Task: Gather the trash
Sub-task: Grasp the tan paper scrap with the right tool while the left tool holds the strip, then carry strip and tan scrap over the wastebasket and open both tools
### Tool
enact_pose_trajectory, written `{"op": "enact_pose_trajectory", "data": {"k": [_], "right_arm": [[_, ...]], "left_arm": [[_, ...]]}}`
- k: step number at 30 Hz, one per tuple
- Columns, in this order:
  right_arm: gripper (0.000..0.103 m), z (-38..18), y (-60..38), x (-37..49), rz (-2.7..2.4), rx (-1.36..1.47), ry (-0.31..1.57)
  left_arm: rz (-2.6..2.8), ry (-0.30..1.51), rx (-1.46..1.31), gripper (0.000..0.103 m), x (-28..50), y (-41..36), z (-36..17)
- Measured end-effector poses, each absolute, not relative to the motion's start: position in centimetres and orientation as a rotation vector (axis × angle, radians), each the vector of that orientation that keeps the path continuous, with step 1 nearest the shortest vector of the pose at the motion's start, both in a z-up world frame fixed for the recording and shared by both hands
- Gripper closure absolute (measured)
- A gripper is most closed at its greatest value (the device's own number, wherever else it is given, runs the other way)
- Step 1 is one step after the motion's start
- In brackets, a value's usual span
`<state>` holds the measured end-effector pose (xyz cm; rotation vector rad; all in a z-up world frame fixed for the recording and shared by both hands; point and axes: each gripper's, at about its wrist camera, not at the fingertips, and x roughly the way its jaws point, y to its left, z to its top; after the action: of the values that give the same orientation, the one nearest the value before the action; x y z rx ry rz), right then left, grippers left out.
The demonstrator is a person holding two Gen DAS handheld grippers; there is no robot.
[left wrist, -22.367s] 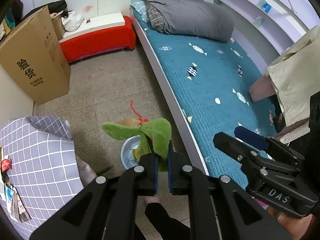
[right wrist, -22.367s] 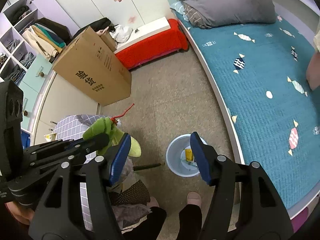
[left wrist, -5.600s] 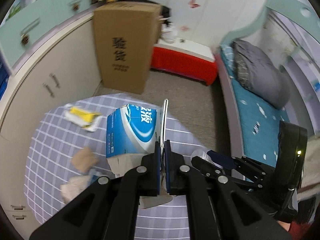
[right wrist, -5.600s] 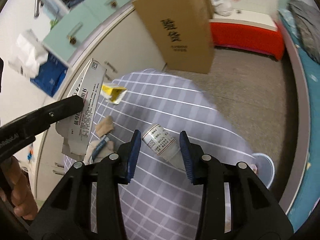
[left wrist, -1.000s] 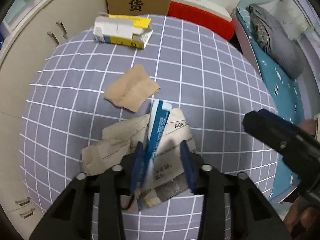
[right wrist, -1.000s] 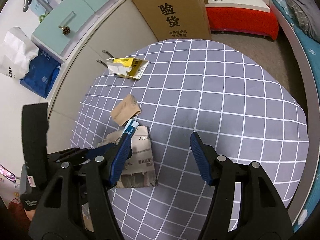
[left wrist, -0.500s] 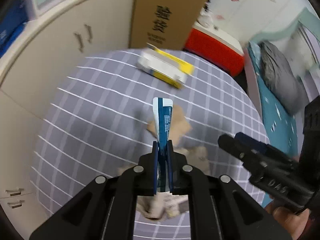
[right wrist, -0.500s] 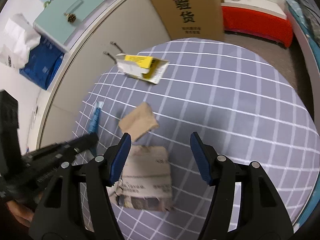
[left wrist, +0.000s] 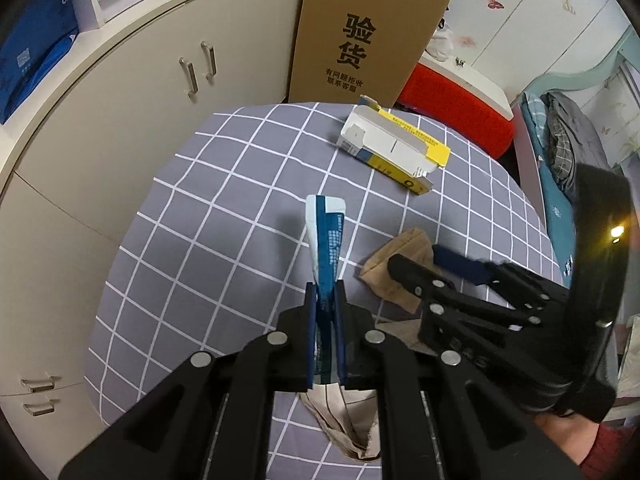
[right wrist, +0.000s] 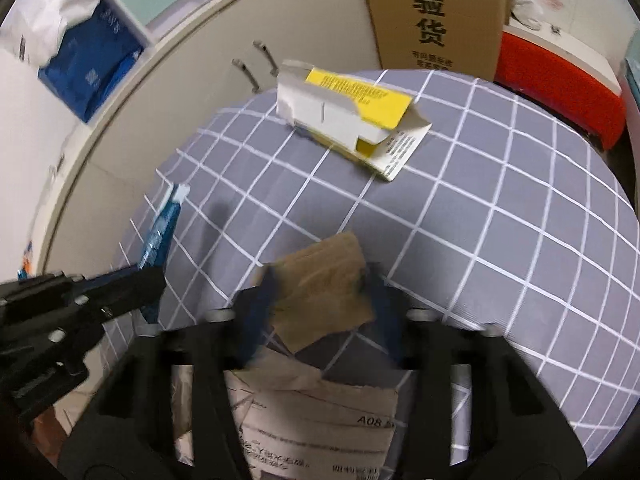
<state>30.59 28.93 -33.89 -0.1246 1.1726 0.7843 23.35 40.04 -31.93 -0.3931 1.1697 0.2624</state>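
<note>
My left gripper [left wrist: 325, 300] is shut on a flat blue and white wrapper [left wrist: 327, 240] and holds it above the round table with the grey checked cloth [left wrist: 208, 248]; the wrapper also shows in the right wrist view [right wrist: 162, 232]. My right gripper [right wrist: 320, 296] is open, its jaws on either side of a folded brown paper piece [right wrist: 320, 280] on the table. That piece shows in the left wrist view [left wrist: 400, 264] under the right gripper [left wrist: 432, 264]. A crumpled printed paper [right wrist: 320, 432] lies just below it. An opened white and yellow carton [right wrist: 348, 120] lies further back.
A tall cardboard box [left wrist: 368, 36] stands on the floor behind the table. Cream cupboards [left wrist: 120, 92] curve along the left. A red bench [left wrist: 460, 108] and a bed [left wrist: 560, 140] are at the right.
My right gripper has dropped and moved forward until its jaws straddle the brown paper piece. My left gripper still holds the blue wrapper lifted, now slightly further left of the pile.
</note>
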Motion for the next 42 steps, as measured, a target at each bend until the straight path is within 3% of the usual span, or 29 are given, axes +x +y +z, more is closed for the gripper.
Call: {"op": "enact_pose_trajectory", "data": {"k": [2,5,15,27,33,42], "right_arm": [[0.087,-33.9,28.9,30.5,0.798,-0.147,1.168],[0.089,-33.3,27.6,30.4,0.812,-0.144,1.164],[0.089,-27.8,18.1,30.5,0.722,-0.015,1.103],[0.089,-22.6,-1.0,28.6,0.554,0.152,1.028],[0.089,-21.6,-11.2,27.6,0.456,0.200,0.998],[0.089,-22.0,-22.6,26.8,0.321,0.286,0.976]], "left_arm": [[0.260,1.175,-0.390,0.095,23.6,39.7,-32.0],[0.249,1.185,-0.378,0.095,24.0,38.8,-31.8],[0.136,1.169,-0.309,0.095,25.9,30.9,-28.0],[-0.041,1.143,-0.165,0.095,26.9,12.9,-23.3],[-0.143,1.134,-0.097,0.095,27.1,2.0,-22.5],[-0.204,1.129,-0.033,0.095,28.3,-8.1,-22.3]]}}
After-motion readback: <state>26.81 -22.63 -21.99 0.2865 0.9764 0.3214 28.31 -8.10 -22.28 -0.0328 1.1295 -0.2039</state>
